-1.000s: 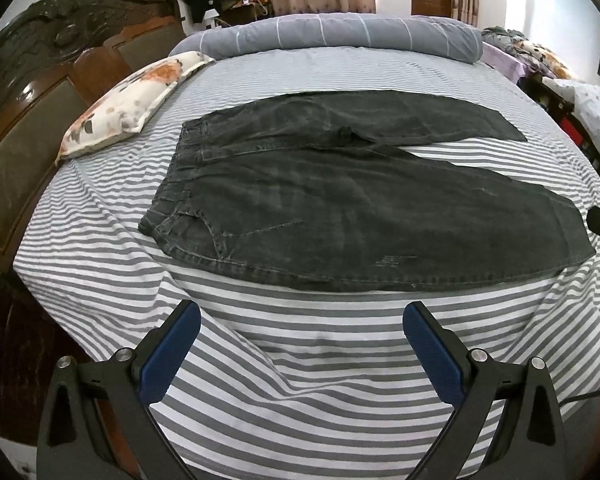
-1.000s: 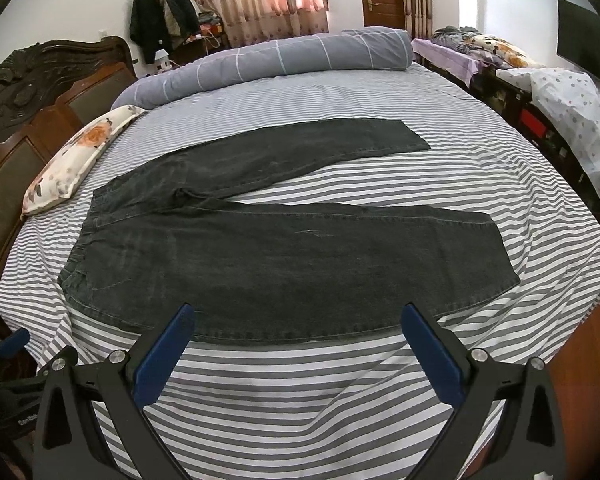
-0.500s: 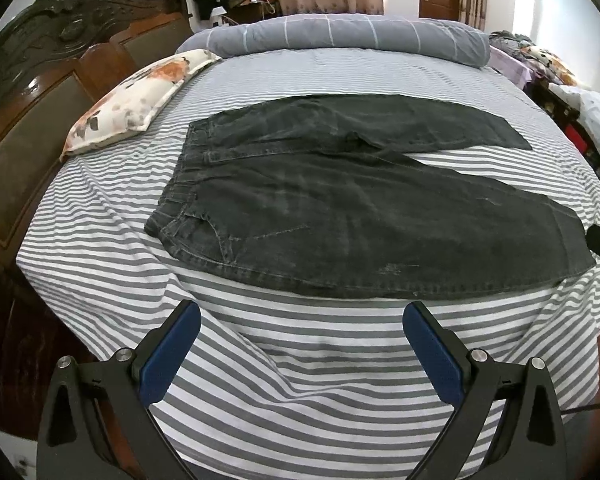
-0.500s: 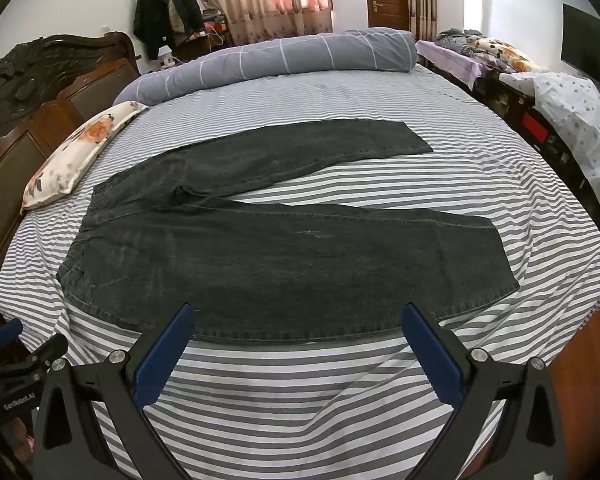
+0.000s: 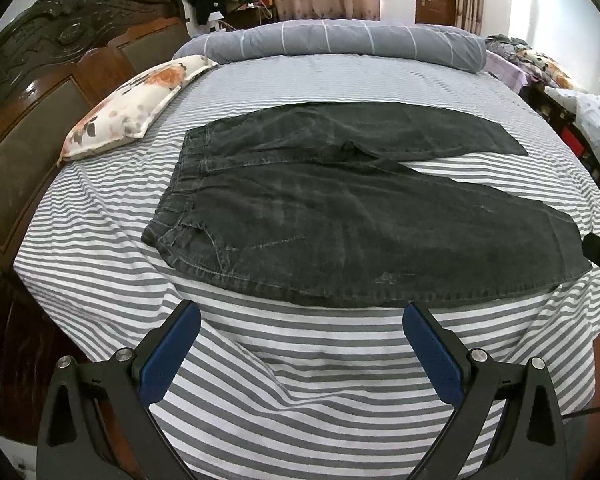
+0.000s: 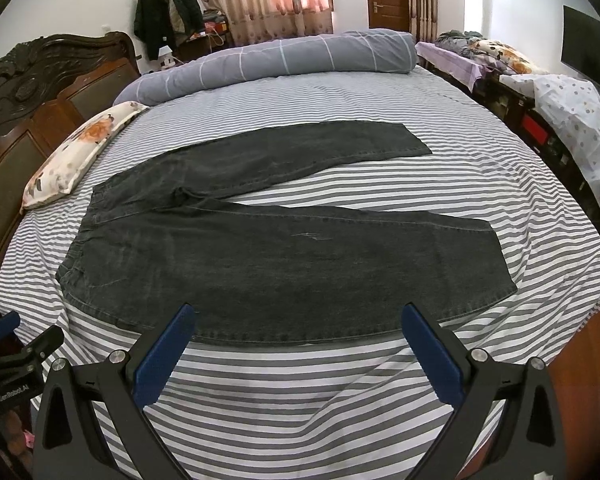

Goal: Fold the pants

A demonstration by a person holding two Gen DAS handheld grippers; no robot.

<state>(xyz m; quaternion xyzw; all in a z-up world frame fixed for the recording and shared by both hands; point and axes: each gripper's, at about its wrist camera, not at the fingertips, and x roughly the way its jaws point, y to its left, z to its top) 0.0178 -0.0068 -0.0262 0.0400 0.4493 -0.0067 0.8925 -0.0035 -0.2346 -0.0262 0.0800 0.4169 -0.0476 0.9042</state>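
Observation:
Dark grey denim pants (image 5: 340, 208) lie flat on the striped bed, waistband to the left and both legs spread apart toward the right. In the right wrist view the pants (image 6: 284, 256) fill the middle, the near leg's hem at the right. My left gripper (image 5: 300, 316) hovers open over the bedsheet just short of the near leg's lower seam, holding nothing. My right gripper (image 6: 298, 316) is open too, its blue pads at the near leg's seam, with nothing between them.
The grey-and-white striped bed (image 5: 300, 380) has a floral pillow (image 5: 136, 108) and a long grey bolster (image 5: 340, 42) at the far side. A dark wooden headboard (image 5: 48, 92) runs along the left. A cluttered bench (image 6: 540, 92) stands to the right.
Both grippers have drifted slightly; the left wrist view has shifted so the pants sit a little lower and further right. Pants have not moved. Both grippers stay open.

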